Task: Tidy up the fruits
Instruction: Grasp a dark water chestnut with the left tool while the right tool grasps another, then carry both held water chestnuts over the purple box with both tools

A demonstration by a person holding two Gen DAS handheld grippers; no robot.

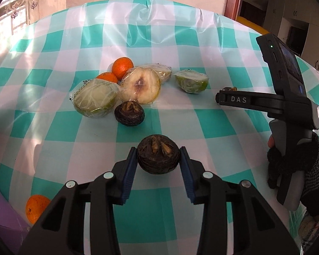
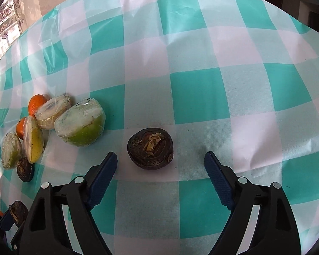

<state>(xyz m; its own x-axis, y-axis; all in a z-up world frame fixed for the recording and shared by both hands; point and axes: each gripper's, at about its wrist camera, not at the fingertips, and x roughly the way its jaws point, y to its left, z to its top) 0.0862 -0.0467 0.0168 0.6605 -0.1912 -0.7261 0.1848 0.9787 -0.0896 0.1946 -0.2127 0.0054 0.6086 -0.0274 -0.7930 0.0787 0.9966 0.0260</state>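
While the left hand-held gripper (image 1: pixel 158 159) pinches a dark fruit (image 1: pixel 158 156), the right hand-held gripper (image 2: pixel 160 161) gapes

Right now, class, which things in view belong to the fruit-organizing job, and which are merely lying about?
Belong to the job:
water chestnuts
mandarins
wrapped fruit halves
left claw, shut on a chestnut
right claw, open

Just there:
checked tablecloth
purple object
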